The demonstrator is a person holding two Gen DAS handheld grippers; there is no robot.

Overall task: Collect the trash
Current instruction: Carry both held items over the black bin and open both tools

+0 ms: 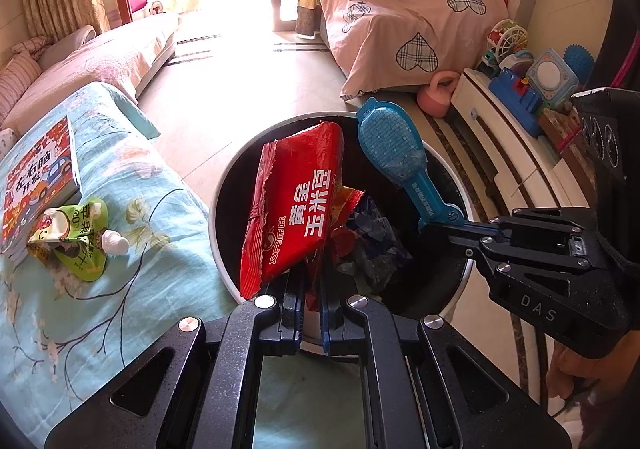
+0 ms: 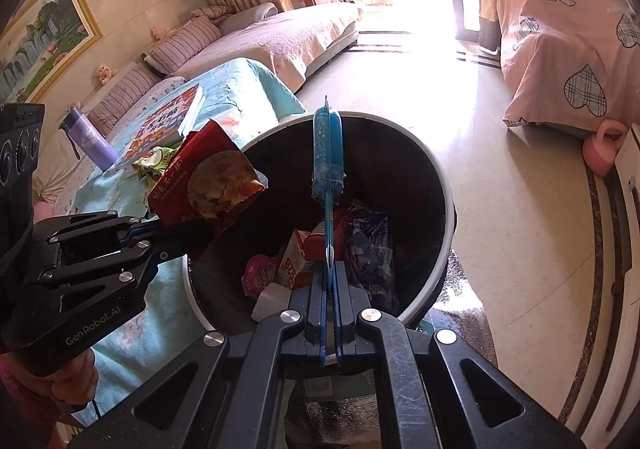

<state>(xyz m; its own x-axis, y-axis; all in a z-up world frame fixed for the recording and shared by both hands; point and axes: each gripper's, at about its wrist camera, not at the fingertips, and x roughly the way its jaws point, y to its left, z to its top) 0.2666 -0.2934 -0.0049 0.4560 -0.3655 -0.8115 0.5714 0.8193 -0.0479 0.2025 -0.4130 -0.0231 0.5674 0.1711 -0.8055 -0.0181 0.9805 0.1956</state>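
Over the bin (image 1: 224, 209), your left hand-held gripper (image 1: 311, 301) grips the red wrapper (image 1: 296, 201); your right hand-held gripper (image 2: 330, 289) grips the blue brush (image 2: 329, 147). Release both. The green pouch (image 1: 76, 237) looks next.

a children's book (image 1: 40, 177) is laid on the floral blue cloth (image 1: 132, 249); a purple bottle (image 2: 90, 141) is stood upright beyond it, and toys (image 1: 532, 77) are crowded on a white cabinet (image 1: 508, 153).

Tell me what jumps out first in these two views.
The red snack bag, pinched in the left gripper, hangs over the open trash bin. Beside it, the right gripper holds a blue brush above the same bin. A green drink pouch lies on the floral cloth.
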